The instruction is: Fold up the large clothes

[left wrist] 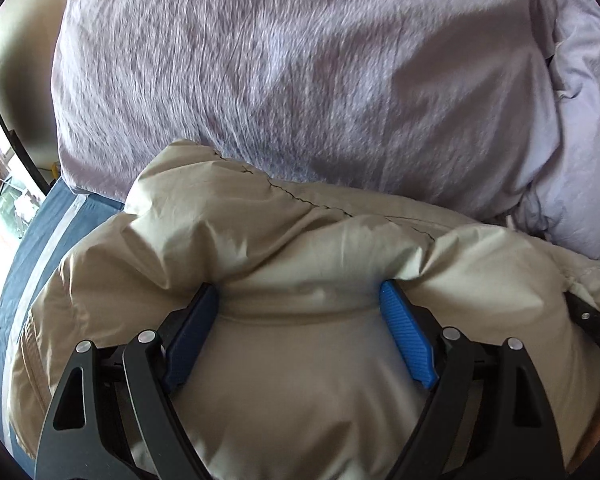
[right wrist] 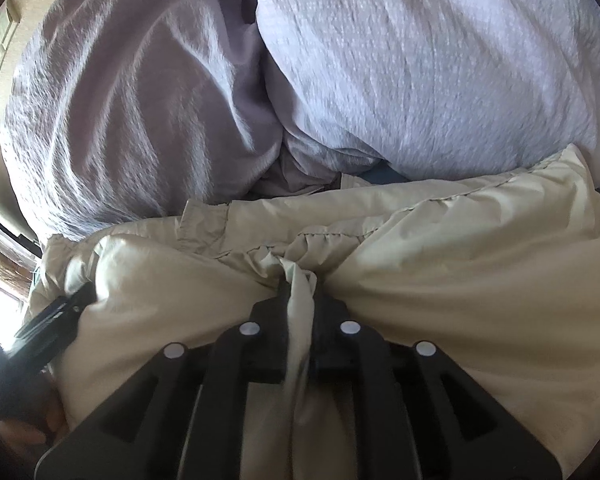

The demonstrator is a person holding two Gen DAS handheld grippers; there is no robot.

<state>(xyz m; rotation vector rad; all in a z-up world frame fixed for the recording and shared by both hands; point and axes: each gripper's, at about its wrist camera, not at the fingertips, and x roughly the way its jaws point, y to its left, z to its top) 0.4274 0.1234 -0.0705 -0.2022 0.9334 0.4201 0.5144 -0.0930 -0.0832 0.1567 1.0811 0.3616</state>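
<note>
1. A puffy beige jacket [left wrist: 300, 248] lies bunched on a bed, its far edge against a heap of lavender bedding [left wrist: 300, 72].
2. The left gripper [left wrist: 300, 300] has its blue pads [left wrist: 408, 340] spread wide, a swollen bulge of the jacket filling the gap between them; whether they press on it cannot be told.
3. The right gripper [right wrist: 300, 284] has its jaws drawn nearly together, pinching a thin gathered fold of the jacket [right wrist: 420, 264] near a stitched seam.
4. In the right wrist view the left gripper [right wrist: 48, 320] shows at the jacket's left edge.
5. A blue sheet with a pale stripe [left wrist: 32, 240] lies under the jacket.
6. A wall with switch plates [right wrist: 0, 44] shows at the far left.
</note>
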